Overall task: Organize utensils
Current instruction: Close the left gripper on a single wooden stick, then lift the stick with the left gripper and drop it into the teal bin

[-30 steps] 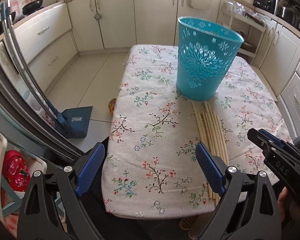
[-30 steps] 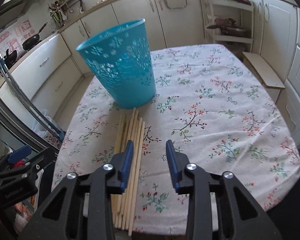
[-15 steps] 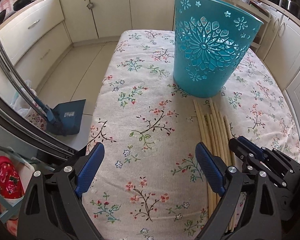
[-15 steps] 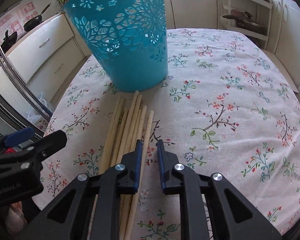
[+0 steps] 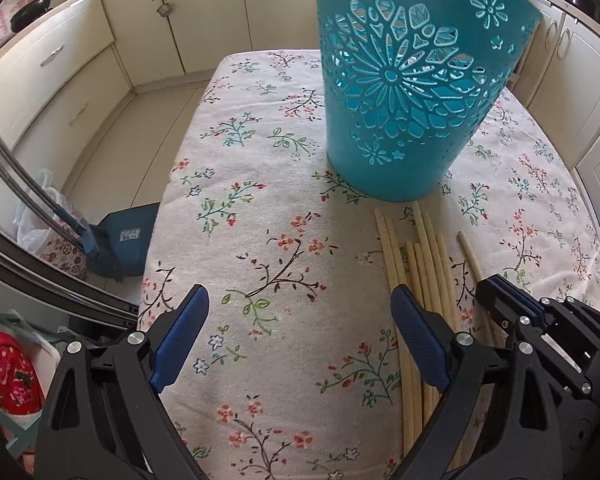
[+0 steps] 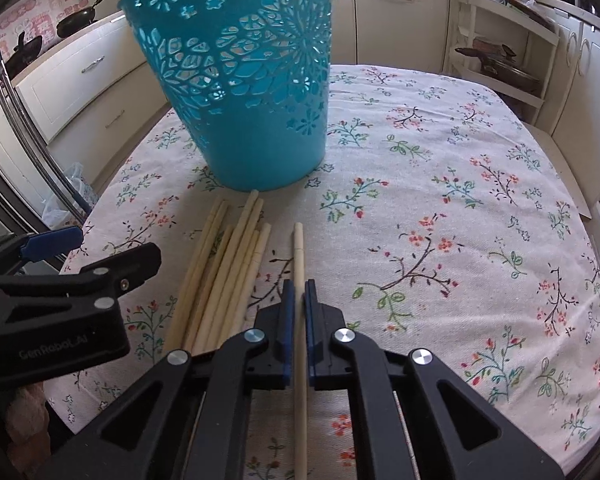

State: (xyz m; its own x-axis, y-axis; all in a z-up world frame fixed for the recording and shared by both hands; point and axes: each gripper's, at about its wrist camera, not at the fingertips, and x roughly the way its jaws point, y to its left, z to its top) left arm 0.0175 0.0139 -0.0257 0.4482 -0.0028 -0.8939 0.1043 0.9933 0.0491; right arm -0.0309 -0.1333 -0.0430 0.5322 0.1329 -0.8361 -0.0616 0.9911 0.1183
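One pale chopstick (image 6: 299,264) is sitting clamped between the blue pads of the right gripper (image 6: 299,300), which is pinching it partway along its length, its far tip pointing toward the basket and lying just apart from the others on the floral-clothed surface (image 6: 460,184). Beside it, the left gripper (image 5: 300,320) is hovering with jaws spread wide, holding nothing. Slightly farther on, the remaining chopsticks (image 6: 228,264) are lying bunched side by side; thin, stiff and smooth, they are likely light but prone to rolling or pivoting, so a mid-length pinch looks wise. Beyond them, the teal perforated basket (image 6: 244,80) is standing upright, its base just past their tips.
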